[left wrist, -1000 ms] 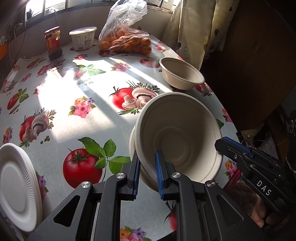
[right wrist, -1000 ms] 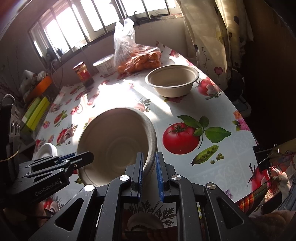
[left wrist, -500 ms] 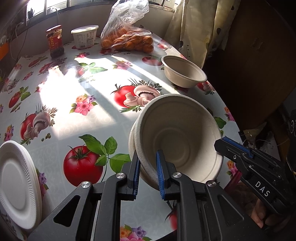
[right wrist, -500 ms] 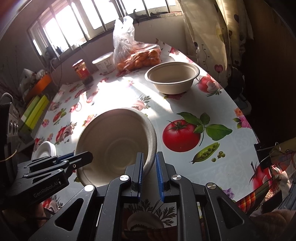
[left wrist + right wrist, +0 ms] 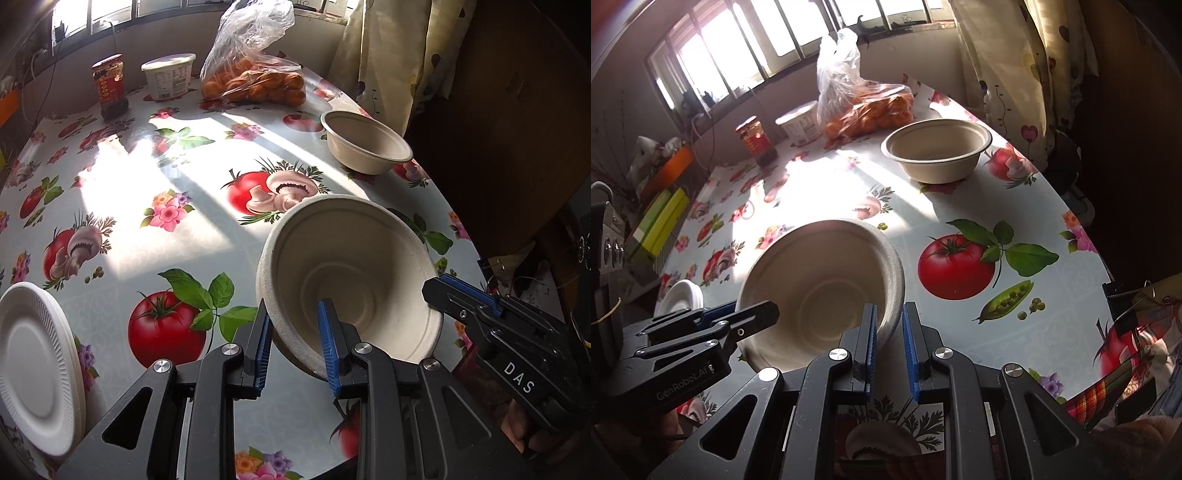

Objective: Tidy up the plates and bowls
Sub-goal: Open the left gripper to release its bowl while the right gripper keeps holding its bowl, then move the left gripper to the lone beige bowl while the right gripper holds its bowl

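Observation:
A beige paper bowl [image 5: 354, 280] hangs tilted over the flowered table [image 5: 155, 236], its mouth turned toward the left wrist view. My left gripper [image 5: 295, 321] straddles the near rim; its jaws are opening and the pads stand off the wall. My right gripper [image 5: 888, 317] is shut on the opposite rim of the same bowl [image 5: 820, 280]. Each gripper shows in the other's view: the right gripper [image 5: 443, 288] at the bowl's right edge, the left gripper [image 5: 757, 314] at its left edge. A second beige bowl [image 5: 369, 147] stands upright farther back. White plates [image 5: 33, 362] lie stacked at the left.
At the far end of the table stand a bag of oranges [image 5: 255, 81], a white tub [image 5: 168, 79] and a red-labelled jar [image 5: 110, 86]. The table's curved right edge [image 5: 461, 221] runs close to the held bowl, with a curtain [image 5: 388, 55] and dark furniture beyond.
The left gripper's jaws have spread apart around the bowl's rim. The bowl, the right gripper and both hands keep their places.

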### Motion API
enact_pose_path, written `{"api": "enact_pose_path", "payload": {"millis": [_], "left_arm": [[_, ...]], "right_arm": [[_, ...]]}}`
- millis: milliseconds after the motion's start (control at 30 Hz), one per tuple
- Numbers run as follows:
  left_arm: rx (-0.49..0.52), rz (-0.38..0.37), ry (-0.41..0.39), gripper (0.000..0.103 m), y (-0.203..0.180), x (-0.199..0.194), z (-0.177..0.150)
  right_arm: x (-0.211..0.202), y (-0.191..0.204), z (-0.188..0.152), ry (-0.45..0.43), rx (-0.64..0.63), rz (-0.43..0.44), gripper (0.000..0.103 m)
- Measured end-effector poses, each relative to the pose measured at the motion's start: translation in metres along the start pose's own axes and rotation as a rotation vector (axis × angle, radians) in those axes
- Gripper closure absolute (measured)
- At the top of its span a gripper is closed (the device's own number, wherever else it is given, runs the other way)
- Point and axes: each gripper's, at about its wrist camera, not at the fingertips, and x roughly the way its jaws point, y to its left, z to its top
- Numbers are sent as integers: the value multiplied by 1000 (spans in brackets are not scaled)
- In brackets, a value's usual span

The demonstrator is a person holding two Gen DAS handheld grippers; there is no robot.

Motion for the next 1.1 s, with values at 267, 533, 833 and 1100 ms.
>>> {"api": "enact_pose_path", "payload": {"millis": [267,533,833,1100], "left_arm": [[0,3,-1,70,0,0,0],[-7,1,-6,62,2,-1,0],[-18,-1,-27,62,6,-5,4],[-11,-9,-57,62,8,-8,14]], "right_arm": [[1,1,-1,1,-1,1,88],[1,0,-1,-2,10,2,84],[-2,-2,0,-16,14,7,74],[-3,-6,5,-29,25,15,69]]}}
